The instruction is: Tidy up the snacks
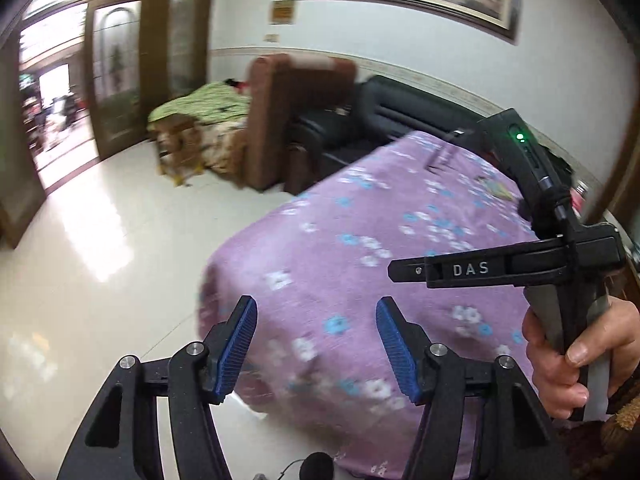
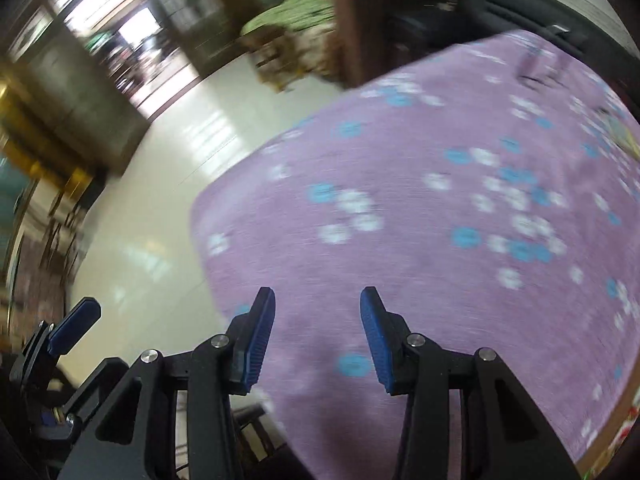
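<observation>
Purple flowered cloth (image 2: pixel 420 200) covers the tabletop; pale tiled floor (image 1: pixel 100 240) beyond, brown armchair (image 1: pixel 280 120) by the wall. Left claw (image 1: pixel 316 344) and right claw (image 2: pixel 318 336) hang wide, empty. Snacks too blurred to place.

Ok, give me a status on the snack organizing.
Nothing looks done. Left gripper and right gripper are both open and empty above the purple floral cloth. No snack can be made out; a small blurred item lies far across it. All the sorting is left.
</observation>
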{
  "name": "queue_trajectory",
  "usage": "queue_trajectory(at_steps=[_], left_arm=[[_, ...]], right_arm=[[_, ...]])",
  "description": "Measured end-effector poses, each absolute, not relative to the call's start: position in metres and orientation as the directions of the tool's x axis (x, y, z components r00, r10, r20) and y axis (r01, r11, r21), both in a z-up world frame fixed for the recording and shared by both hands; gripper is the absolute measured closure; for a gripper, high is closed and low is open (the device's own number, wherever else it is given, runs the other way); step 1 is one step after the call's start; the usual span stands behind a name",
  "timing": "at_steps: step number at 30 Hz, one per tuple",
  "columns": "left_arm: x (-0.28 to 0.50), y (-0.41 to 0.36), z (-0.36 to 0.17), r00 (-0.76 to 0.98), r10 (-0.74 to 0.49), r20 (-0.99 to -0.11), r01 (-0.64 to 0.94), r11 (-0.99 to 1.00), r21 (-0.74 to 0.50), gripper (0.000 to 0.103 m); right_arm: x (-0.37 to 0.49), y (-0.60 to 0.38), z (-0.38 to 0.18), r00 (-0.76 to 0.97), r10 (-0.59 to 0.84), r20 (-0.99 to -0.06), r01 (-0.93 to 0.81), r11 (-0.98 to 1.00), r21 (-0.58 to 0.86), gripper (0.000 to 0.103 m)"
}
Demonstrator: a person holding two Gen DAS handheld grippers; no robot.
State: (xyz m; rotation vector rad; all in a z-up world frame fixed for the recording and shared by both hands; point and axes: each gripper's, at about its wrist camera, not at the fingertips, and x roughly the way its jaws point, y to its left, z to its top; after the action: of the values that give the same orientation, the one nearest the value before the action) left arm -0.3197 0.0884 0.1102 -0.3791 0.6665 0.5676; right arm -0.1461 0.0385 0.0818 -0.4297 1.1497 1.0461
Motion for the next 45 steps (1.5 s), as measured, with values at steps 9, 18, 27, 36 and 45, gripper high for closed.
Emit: queue_trajectory(at_steps=[9, 18, 27, 36, 45], left_arm=[[-0.303, 0.081, 0.107, 0.633, 0.381, -0.674, -0.622, 0.769, -0.15, 0.032], [-0.249, 0.05, 0.108, 0.662, 0.286, -0.693, -0.502, 0.855, -0.128, 0.027], [-0.196, 0.055, 0.124, 0.61, 0.345, -0.713, -0.549, 0.833, -0.067, 0.013], [-0.135, 0.054, 0.108, 0.584, 0.319, -0.747, -0.518, 0.855, -0.04, 0.013], [-0.126, 0.051, 0.119, 0.577, 0.316, -0.753, -0.497, 0.867, -0.018, 0.007]], right_arm=[[-0.147, 0.014, 0.091, 0.039, 0.471, -0.882, -0.866, 0.456, 0.205, 0.057], [-0.098, -0.05, 0.091, 0.121, 0.444, -0.888, -0.757, 0.62, 0.207, 0.057], [-0.066, -0.103, 0.117, 0.265, 0.41, -0.872, -0.665, 0.733, 0.142, 0.05], [-0.05, -0.134, 0.123, 0.324, 0.358, -0.876, -0.611, 0.786, 0.095, 0.046], [-0.047, -0.164, 0.1, 0.29, 0.325, -0.9, -0.528, 0.839, 0.132, 0.044]])
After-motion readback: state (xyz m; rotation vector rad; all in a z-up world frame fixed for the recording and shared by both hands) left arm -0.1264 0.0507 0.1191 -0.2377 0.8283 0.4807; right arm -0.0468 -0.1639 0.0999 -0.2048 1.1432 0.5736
